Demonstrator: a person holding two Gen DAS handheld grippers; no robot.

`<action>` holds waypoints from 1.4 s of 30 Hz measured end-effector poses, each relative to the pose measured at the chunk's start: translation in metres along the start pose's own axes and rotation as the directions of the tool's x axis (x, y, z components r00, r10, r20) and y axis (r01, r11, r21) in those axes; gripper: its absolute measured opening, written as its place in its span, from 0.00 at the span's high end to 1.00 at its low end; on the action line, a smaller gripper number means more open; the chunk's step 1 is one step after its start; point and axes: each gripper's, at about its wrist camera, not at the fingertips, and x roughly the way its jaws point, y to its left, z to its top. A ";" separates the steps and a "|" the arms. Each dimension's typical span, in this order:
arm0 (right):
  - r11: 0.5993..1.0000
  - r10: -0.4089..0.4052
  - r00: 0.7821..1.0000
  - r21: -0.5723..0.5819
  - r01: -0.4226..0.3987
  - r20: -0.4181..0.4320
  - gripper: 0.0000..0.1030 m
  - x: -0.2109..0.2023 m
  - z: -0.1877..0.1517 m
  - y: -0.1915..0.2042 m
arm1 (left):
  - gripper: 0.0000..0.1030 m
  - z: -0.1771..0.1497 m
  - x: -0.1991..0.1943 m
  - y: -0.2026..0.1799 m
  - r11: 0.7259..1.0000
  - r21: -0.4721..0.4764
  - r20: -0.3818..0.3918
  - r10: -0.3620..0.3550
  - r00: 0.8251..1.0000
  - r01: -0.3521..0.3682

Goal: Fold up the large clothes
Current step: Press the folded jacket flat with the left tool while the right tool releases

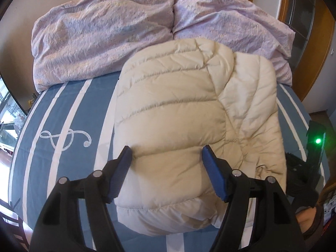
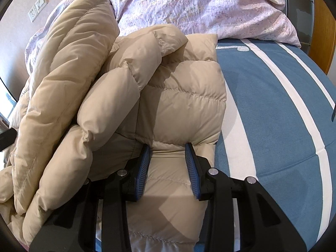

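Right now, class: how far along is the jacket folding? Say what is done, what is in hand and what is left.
Done: the jacket lies folded into a compact bundle on the bed. In hand: the right gripper pinches a fold near its edge; the left gripper is open over it. Left: probably one last fold or flattening, then release.

Left claw (image 1: 167, 155) spread wide, right claw (image 2: 168, 150) seemingly half-closed

No readable text, treble-clef motif (image 1: 66, 139) on bedsheet (image 1: 48, 113)
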 end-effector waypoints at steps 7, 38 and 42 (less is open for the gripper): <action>1.000 0.009 1.000 0.019 -0.009 -0.001 0.64 -0.003 0.001 -0.008 | 0.28 -0.009 0.021 -0.020 1.000 0.014 -0.014 -0.027 1.000 0.027; 0.985 0.154 0.969 -0.107 -0.135 0.195 0.80 -0.083 0.075 0.032 | 0.22 -0.014 0.065 -0.071 0.991 0.013 -0.012 -0.132 0.991 0.132; 0.988 0.135 0.982 -0.097 -0.122 0.132 0.83 -0.052 0.076 0.033 | 0.22 -0.014 0.065 -0.069 0.990 0.017 -0.007 -0.141 0.990 0.141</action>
